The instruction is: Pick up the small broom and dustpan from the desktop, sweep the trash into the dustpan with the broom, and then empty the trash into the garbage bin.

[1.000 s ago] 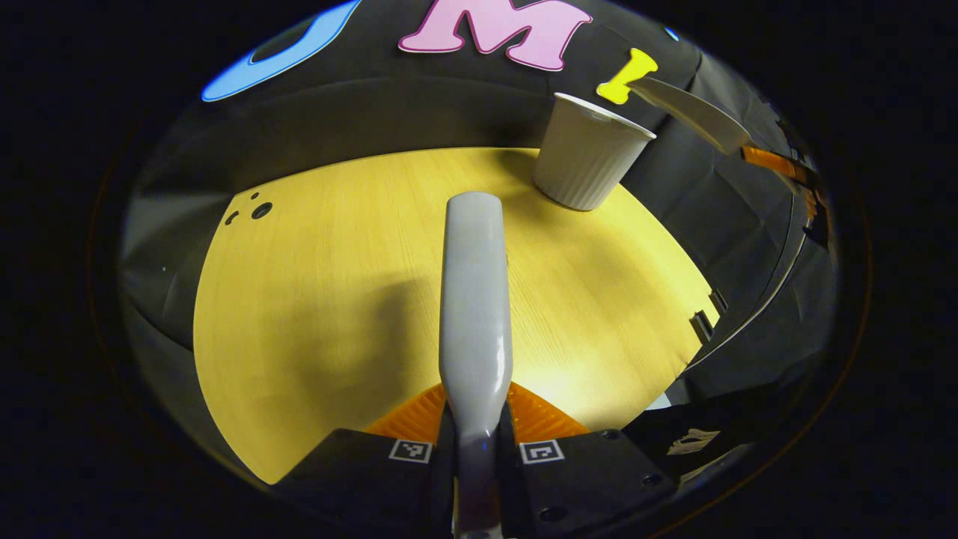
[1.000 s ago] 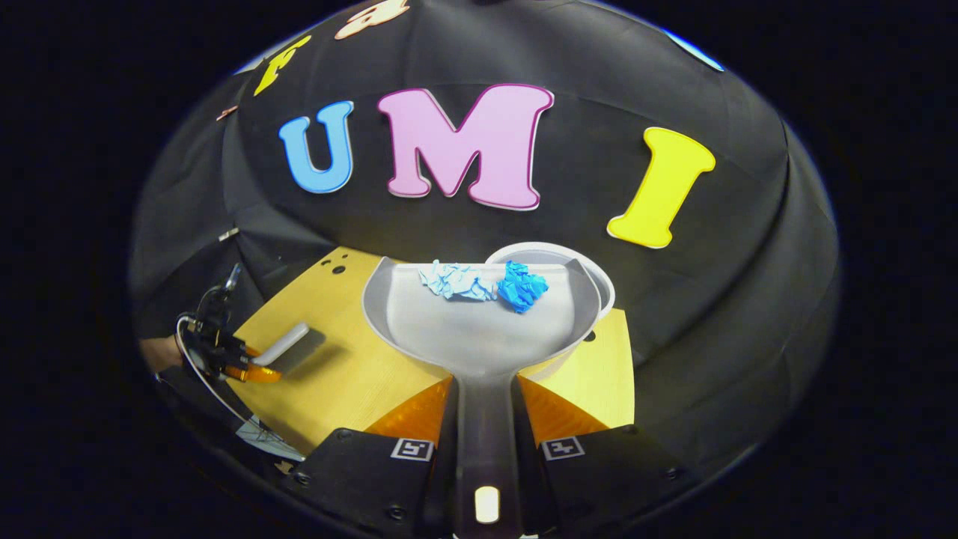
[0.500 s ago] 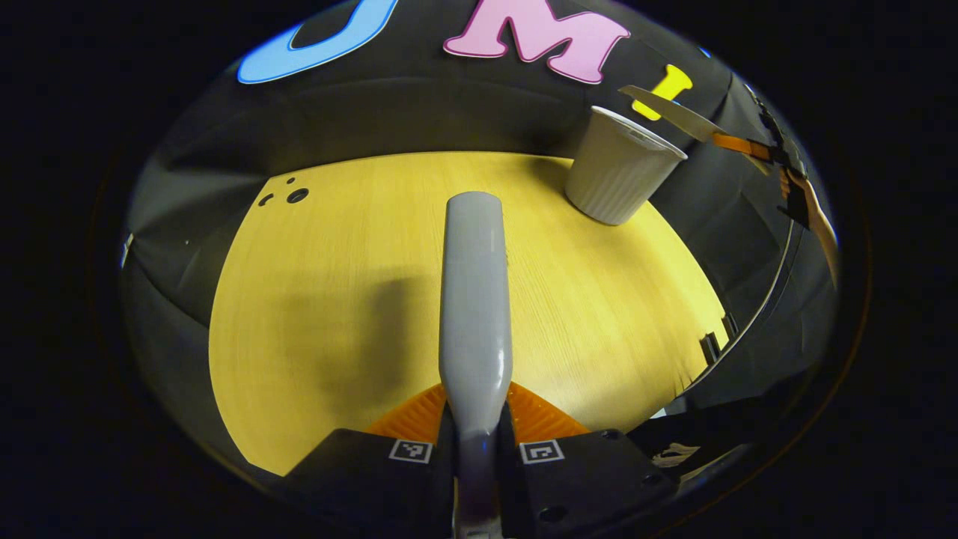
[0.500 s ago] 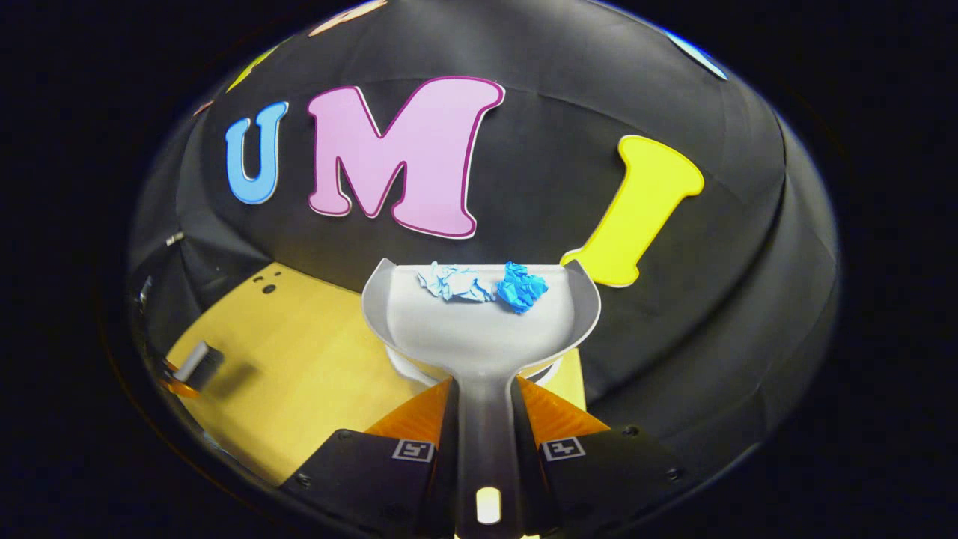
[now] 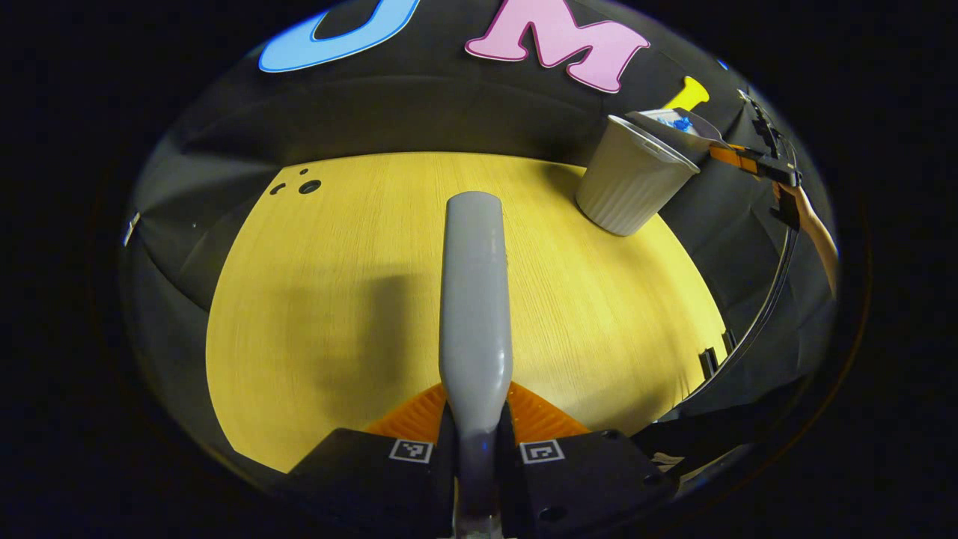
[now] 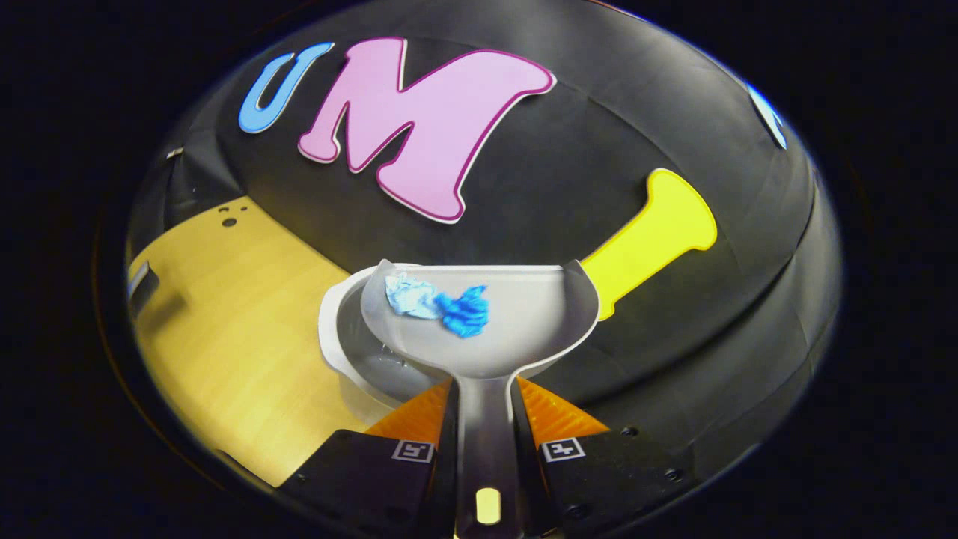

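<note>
The left gripper has its fingers clamped on the grey handle of the small broom, which runs straight ahead from them above the yellow wooden desk; the bristles cannot be seen. Far ahead and to the right of these fingers stands the white ribbed garbage bin at the desk's back edge.

The right gripper has its fingers clamped on the stem of the grey dustpan, whose scoop spreads just ahead of them, tilted down to the left. Two crumpled paper scraps, one pale blue and one bright blue, lie touching in the scoop's left half. The bin's open rim sits directly beneath the scoop's left side.
</note>
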